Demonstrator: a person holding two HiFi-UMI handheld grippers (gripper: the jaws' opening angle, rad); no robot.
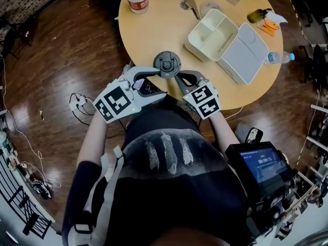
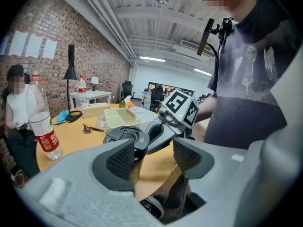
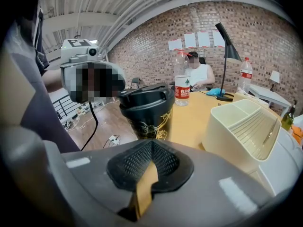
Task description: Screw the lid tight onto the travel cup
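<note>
Table (image 1: 154, 29) edge bore cup (image 1: 167, 64); left gripper (image 2: 154, 156) gaped empty, right gripper (image 3: 150, 161) closed empty; ungripped cup risked toppling off.

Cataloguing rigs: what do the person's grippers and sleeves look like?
The left gripper and right gripper are pale grey moulded plastic with black textured pads; each carries a cube of black-and-white square markers. The person wears a dark short-sleeved T-shirt.

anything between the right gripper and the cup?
Nothing visible. The cup, with the lid on it, stands straight ahead of the shut right gripper. The box is off to one side.
</note>
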